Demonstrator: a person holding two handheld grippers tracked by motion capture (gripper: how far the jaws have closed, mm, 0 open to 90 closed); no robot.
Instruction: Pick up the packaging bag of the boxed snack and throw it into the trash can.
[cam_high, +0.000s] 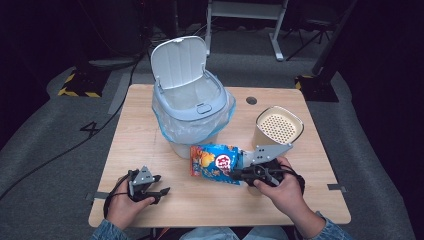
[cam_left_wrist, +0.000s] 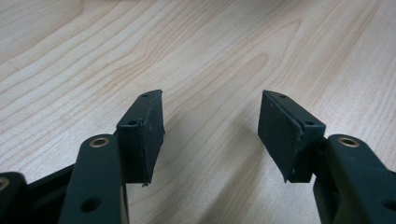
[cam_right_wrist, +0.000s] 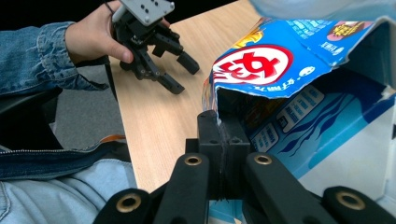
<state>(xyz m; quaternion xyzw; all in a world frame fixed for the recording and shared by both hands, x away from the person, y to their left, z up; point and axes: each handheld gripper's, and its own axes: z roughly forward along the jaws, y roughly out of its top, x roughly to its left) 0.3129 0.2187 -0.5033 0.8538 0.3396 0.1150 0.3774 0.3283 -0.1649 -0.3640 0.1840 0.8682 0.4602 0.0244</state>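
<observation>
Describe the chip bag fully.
The chip bag is glossy blue foil with a red and white logo and orange snack art. It is crumpled, and its torn edge is pinched in the shut right gripper. It hangs in front of the bin; whether it touches the table is unclear.

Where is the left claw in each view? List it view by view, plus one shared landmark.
High view: left claw lower left, in the person's hand near the table's front edge, open.
Left gripper view: the claw rises from the bottom, jaws apart, nothing between.
Right gripper view: upper left, beyond the blue snack bag.
Shared landmark: the light wooden tabletop.
</observation>
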